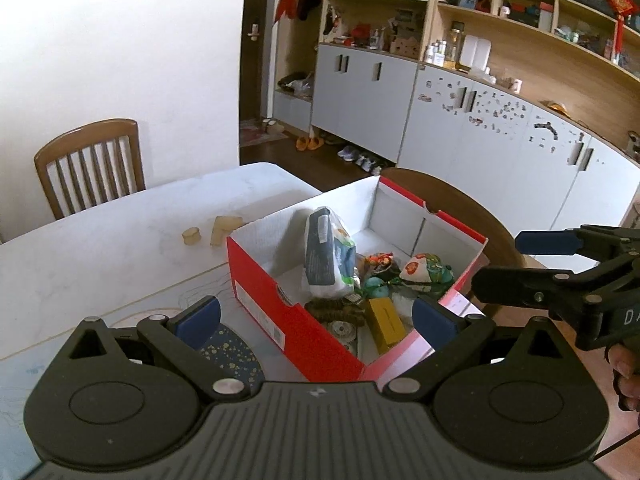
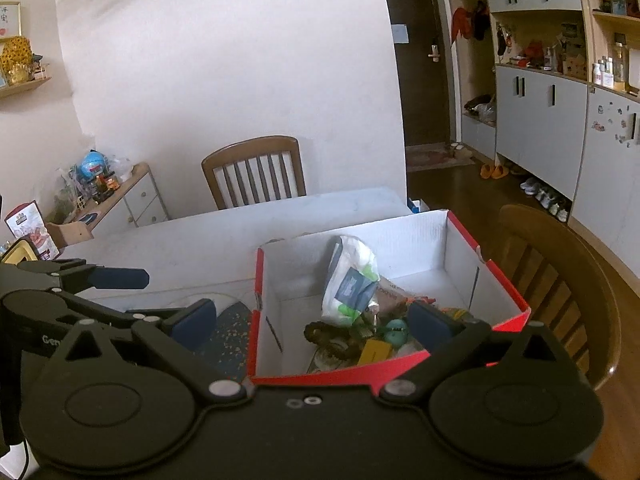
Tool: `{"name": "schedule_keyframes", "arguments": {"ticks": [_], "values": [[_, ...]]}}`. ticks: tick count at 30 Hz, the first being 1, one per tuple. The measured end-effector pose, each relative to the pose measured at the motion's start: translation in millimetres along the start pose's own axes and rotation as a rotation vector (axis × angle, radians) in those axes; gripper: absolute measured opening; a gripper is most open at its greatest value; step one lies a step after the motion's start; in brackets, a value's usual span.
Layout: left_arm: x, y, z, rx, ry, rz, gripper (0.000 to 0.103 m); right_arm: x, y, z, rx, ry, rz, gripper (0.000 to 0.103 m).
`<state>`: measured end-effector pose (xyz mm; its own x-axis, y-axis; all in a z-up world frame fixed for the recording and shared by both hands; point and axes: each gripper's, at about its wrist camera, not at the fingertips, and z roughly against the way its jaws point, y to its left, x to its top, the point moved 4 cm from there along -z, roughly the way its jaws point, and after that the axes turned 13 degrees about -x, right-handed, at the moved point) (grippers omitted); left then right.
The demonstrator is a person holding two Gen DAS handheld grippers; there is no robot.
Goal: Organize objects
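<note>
The red box sits on the tabletop, crammed with a wipes packet; both left gripper and right gripper hover wide-spread, empty; two wooden blocks remain outside; reaching risks knocking the box's rim.

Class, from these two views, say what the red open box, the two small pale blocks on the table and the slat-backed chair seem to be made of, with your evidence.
Red open box: probably matte corrugated cardboard; ribbed white inner walls.
Two small pale blocks: possibly unfinished wood or foam; matte beige, too small to tell.
Slat-backed chair: likely varnished wood; brown and slightly glossy.
</note>
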<state>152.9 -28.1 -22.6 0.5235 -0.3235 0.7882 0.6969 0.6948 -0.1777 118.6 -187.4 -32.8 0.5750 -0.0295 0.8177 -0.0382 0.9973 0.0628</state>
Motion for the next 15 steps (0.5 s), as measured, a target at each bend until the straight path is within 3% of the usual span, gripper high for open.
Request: {"name": "schedule_keyframes", "arguments": {"ticks": [6, 15], "values": [[-3.5, -3.5, 7.4, 0.001, -0.023, -0.041, 0.103, -6.3, 5.6, 8.1, -0.018, -0.016, -0.027, 0.102], [-4.2, -9.8, 10.2, -0.054, -0.035, -0.076, 0.103, -13.2, 9.4, 18.1, -0.049, -0.033, -0.046, 0.102]]}}
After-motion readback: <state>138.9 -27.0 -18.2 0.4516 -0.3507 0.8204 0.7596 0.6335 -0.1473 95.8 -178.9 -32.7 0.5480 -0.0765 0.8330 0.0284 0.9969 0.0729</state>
